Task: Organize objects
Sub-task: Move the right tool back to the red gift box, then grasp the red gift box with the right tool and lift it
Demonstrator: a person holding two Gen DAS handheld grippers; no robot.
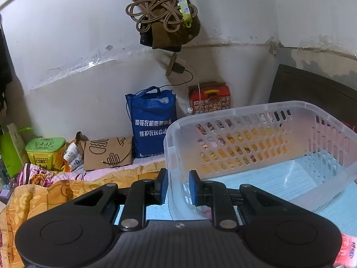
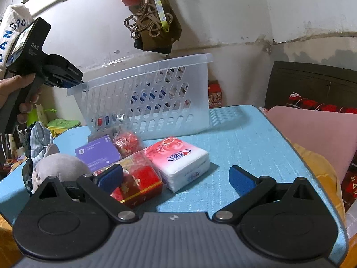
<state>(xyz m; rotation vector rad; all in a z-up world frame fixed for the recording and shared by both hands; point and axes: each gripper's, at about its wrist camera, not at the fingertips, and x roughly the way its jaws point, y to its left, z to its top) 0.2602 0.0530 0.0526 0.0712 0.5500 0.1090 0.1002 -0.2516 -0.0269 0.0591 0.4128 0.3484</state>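
**Basket tipped up, ready for loading**

On blue worktop [image 2: 256,138]: clear perforated basket [image 2: 156,98], empty, tilted on one edge. Left tool [image 1: 177,185] clamped on basket rim, probably to hold the mouth open toward the items. Right tool [image 2: 176,179] spread wide, gripping nothing, low over pink tissue pack [image 2: 178,160] and red box [image 2: 140,183]. Beside these, grey plush toy [image 2: 60,165], purple card [image 2: 98,151].
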